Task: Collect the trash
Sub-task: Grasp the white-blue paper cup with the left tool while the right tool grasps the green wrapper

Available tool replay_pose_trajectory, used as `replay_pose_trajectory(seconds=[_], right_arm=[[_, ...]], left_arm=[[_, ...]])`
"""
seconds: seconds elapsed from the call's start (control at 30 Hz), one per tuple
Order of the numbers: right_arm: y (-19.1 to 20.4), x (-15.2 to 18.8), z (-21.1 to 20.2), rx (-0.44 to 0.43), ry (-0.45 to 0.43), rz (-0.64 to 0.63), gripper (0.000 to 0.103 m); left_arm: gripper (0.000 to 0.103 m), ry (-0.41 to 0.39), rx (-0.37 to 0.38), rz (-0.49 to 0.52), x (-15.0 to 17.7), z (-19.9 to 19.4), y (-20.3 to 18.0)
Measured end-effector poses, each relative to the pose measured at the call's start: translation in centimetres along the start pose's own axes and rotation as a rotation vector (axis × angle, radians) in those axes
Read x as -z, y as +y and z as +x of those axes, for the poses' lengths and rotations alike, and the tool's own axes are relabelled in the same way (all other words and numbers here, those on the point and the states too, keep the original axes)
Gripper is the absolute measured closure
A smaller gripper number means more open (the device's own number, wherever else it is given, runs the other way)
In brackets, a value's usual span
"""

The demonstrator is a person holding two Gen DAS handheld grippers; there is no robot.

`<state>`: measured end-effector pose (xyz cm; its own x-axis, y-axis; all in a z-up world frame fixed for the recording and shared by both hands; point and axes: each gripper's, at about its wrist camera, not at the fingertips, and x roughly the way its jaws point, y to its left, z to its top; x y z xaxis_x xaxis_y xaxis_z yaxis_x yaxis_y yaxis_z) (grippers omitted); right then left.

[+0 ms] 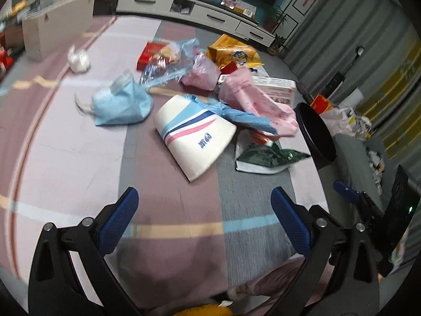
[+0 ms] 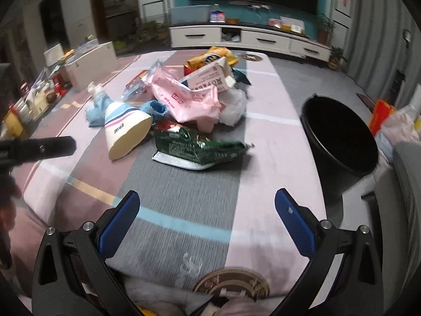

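A striped bedspread (image 2: 263, 158) in pink, grey and mauve bands covers the wide surface that fills both views, and the trash lies heaped toward its far middle. A black bin (image 2: 339, 137) stands at the right edge of that surface, well apart from the heap, its mouth tilted toward the cameras; in the left wrist view the same black bin (image 1: 315, 134) sits just right of the pile. The biggest piece of trash is a crumpled pink plastic bag (image 2: 184, 97), lying against a white carton (image 2: 210, 79) with a yellow snack bag (image 2: 210, 58) behind it. Near the front of the heap a white paper cup (image 1: 192, 134) with blue and pink stripes lies on its side, and just right of it rests a flattened green snack packet (image 2: 194, 147). A light blue crumpled bag (image 1: 121, 105) lies to the left of the cup, and a small white wad (image 1: 78, 59) sits alone farther left. The left gripper (image 1: 204, 202) hovers over bare bedspread short of the cup, its blue-padded fingers (image 1: 121, 218) spread wide with nothing between them. The right gripper (image 2: 208, 205) likewise hangs above the bedspread in front of the green packet, jaws wide apart and holding nothing.
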<state>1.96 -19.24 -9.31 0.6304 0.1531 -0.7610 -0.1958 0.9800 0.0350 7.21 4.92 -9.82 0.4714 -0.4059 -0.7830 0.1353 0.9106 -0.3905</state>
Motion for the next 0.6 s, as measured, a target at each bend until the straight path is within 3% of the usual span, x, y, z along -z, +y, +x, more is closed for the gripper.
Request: replay_pose_trajectory(seconds=[0.23,0.5,0.6], right_arm=[[0.4,-3.6,2.7,-0.049,-0.064,-0.199,0.002],[0.6,-4.4,7.1,-0.104,-0.023,-0.226,0.003],[1.1,-4.3,8.5,-0.094,0.002,-0.240,0.009]], left_arm=[[0.003,0.013,0.159,-0.068,-4.4,3.7,1.5],[0.005,0.065,0.170,-0.082,-6.4,7.9,1.9],[0.005,0.096,0.158,-0.096,-6.4,9.3,1.5]])
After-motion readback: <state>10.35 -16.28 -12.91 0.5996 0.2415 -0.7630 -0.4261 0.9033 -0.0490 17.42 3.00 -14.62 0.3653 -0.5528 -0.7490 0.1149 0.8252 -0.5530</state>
